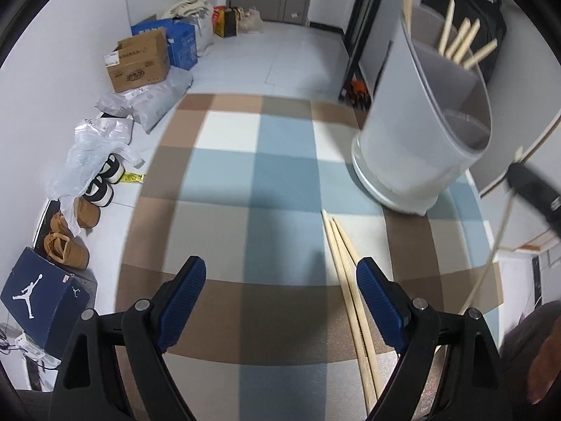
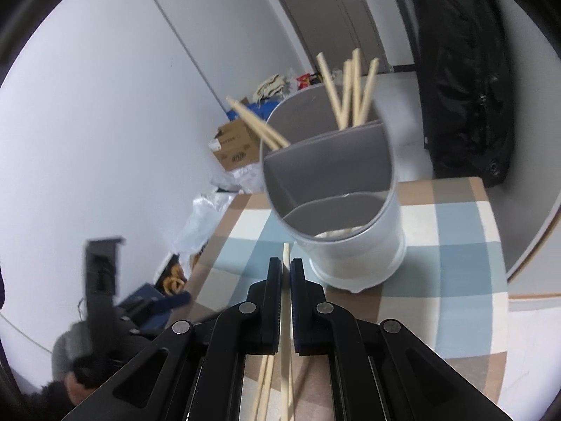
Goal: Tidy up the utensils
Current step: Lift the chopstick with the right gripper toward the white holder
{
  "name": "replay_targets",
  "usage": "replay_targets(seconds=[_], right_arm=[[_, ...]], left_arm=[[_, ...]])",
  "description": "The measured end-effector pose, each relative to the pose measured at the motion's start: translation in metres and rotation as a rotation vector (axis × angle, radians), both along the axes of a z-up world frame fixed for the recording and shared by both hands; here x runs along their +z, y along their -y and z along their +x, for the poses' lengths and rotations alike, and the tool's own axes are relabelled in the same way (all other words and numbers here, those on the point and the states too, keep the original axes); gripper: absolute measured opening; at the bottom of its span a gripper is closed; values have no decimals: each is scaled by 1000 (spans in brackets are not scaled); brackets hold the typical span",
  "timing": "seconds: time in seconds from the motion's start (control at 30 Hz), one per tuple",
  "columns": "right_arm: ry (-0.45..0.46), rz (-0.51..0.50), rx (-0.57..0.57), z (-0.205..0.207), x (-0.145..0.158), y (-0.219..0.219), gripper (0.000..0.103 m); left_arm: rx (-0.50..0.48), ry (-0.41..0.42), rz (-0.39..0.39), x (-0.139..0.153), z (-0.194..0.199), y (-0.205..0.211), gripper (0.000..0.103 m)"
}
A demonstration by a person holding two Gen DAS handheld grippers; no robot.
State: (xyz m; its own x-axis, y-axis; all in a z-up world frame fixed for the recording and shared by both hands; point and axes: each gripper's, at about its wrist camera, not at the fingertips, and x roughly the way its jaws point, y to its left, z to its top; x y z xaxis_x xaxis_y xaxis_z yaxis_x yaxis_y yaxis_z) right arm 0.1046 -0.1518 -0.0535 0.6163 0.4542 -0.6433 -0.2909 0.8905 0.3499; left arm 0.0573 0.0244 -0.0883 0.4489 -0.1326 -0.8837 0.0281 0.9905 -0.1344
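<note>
Right claw: the right gripper (image 2: 285,270), low centre of the right wrist view, has its jaws pressed together on one chopstick (image 2: 286,256), whose tip pokes out toward the holder.
Left claw: the left gripper (image 1: 280,280), bottom centre of the left wrist view, stands spread wide with nothing between its pads.
Loose sticks: two chopsticks on the cloth (image 1: 342,263) lie side by side, just inside the left gripper's right pad, in the lower right of that view.
Holder: the grey utensil holder (image 2: 350,245) stands on the checked tablecloth (image 1: 228,182), centre of the right wrist view, with divided compartments.
Done: several chopsticks in the holder (image 2: 350,94) stand in its far compartments.
Left: by my reading, the pinched stick goes in next, then the two loose ones; the task looks past halfway.
Writing: a Jumpman logo shows on the navy shoebox (image 1: 42,301), lower left; print on the cardboard box (image 1: 138,61), upper left, is too blurred to read.
</note>
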Motion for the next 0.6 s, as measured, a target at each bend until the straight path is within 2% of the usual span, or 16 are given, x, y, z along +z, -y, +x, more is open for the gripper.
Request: replay_targets(seconds=[0.27, 0.4, 0.53, 0.57, 0.6], right_arm=[[24, 31, -13, -7, 6, 23, 4], [31, 54, -15, -8, 8, 30, 4], [43, 71, -18, -9, 11, 38, 4], [44, 73, -18, -8, 11, 39, 4], [44, 75, -15, -8, 11, 41, 4]], left_arm=[[-26, -104, 107, -15, 1, 23, 85], [-16, -144, 94, -22, 5, 25, 83], [-11, -148, 120, -23, 6, 27, 82], [-6, -150, 114, -23, 7, 26, 79], [1, -145, 110, -21, 6, 24, 72]])
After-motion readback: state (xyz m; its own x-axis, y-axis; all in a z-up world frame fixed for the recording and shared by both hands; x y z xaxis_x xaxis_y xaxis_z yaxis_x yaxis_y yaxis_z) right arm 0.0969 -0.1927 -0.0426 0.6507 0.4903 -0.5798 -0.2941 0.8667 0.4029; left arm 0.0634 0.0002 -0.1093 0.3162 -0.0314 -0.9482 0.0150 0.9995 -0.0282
